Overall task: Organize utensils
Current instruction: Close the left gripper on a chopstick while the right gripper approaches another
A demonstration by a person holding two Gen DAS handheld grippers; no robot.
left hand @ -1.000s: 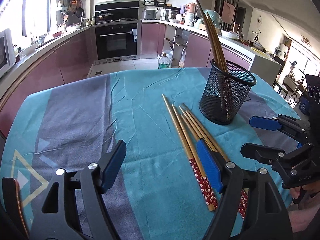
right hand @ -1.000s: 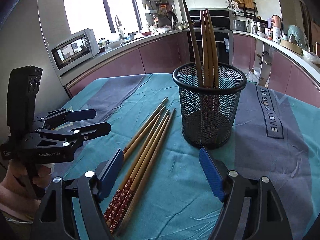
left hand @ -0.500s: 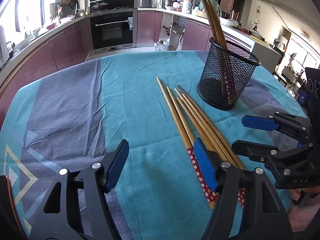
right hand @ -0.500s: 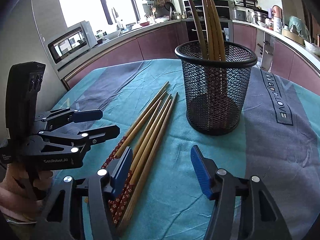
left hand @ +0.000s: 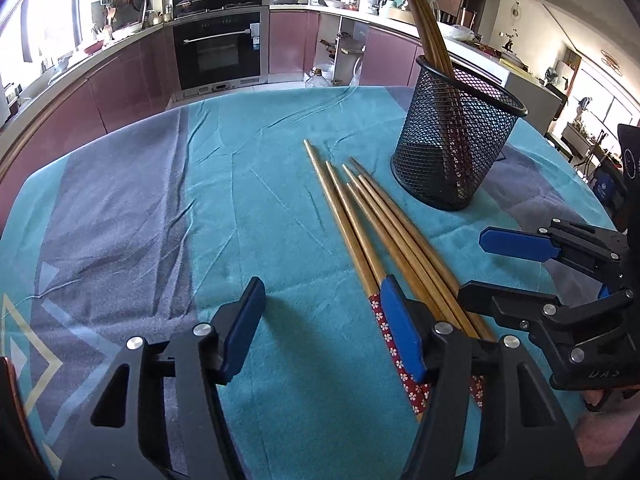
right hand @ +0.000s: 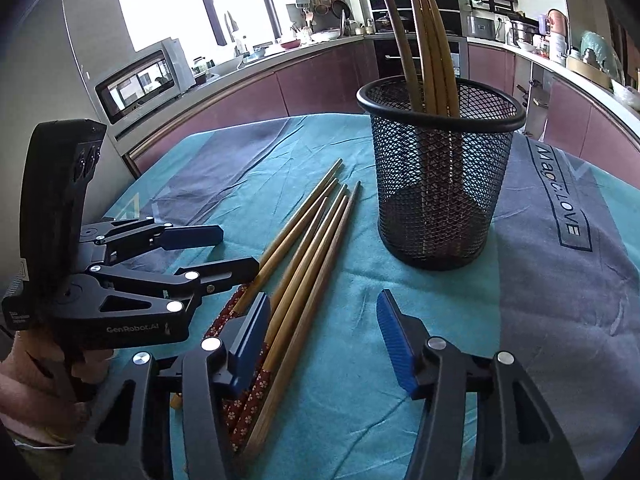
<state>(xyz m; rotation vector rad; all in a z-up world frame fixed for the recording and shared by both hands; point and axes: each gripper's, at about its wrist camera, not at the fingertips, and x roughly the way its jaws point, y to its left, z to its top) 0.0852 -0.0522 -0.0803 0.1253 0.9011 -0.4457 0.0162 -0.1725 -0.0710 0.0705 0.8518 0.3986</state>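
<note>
Several wooden chopsticks (left hand: pixel 376 216) with red flowered ends lie side by side on the teal cloth, also in the right wrist view (right hand: pixel 308 236). A black mesh cup (left hand: pixel 456 144) stands upright beyond them with several chopsticks in it; it also shows in the right wrist view (right hand: pixel 440 184). My left gripper (left hand: pixel 320 328) is open and empty, low over the cloth, its right finger over the red ends. My right gripper (right hand: pixel 324 340) is open and empty, its left finger over the red ends. Each gripper shows in the other's view, the right one (left hand: pixel 520 272) and the left one (right hand: pixel 208 248).
The table carries a teal and grey cloth (left hand: pixel 168 200) with printed lettering (right hand: pixel 568 204). Kitchen counters, an oven (left hand: pixel 220 48) and a microwave (right hand: pixel 144 80) stand beyond the table edge.
Both grippers have moved forward and lower toward the red ends of the lying chopsticks. The cup and chopsticks have not moved.
</note>
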